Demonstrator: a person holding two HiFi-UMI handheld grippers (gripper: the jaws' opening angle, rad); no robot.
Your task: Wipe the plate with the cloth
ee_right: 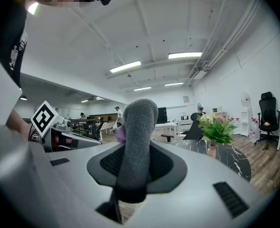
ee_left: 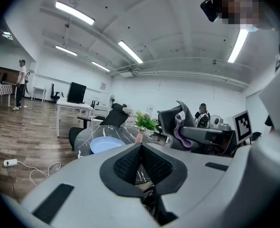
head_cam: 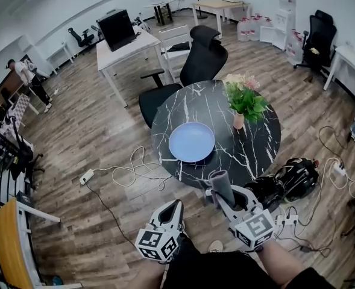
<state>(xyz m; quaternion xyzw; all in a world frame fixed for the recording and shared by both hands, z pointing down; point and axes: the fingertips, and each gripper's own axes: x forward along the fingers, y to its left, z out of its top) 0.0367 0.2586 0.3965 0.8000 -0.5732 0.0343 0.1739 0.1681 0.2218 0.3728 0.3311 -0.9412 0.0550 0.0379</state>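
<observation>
A pale blue plate (head_cam: 191, 141) lies on the round black marble table (head_cam: 261, 140), near its front edge; it also shows in the left gripper view as the plate (ee_left: 104, 144). My right gripper (head_cam: 221, 192) is shut on a folded grey cloth (head_cam: 222, 185) that sticks up between the jaws, held just short of the table's near edge. In the right gripper view the cloth (ee_right: 136, 141) fills the jaws of the right gripper (ee_right: 134, 167). My left gripper (head_cam: 176, 207) hangs lower left of the table, shut and holding nothing; its jaws meet in the left gripper (ee_left: 140, 148) view.
A small vase of flowers (head_cam: 244, 100) stands on the table right of the plate. A black office chair (head_cam: 189, 71) is behind the table. Cables and a power strip (head_cam: 87, 176) lie on the wooden floor to the left; black bags (head_cam: 289, 179) sit at the right.
</observation>
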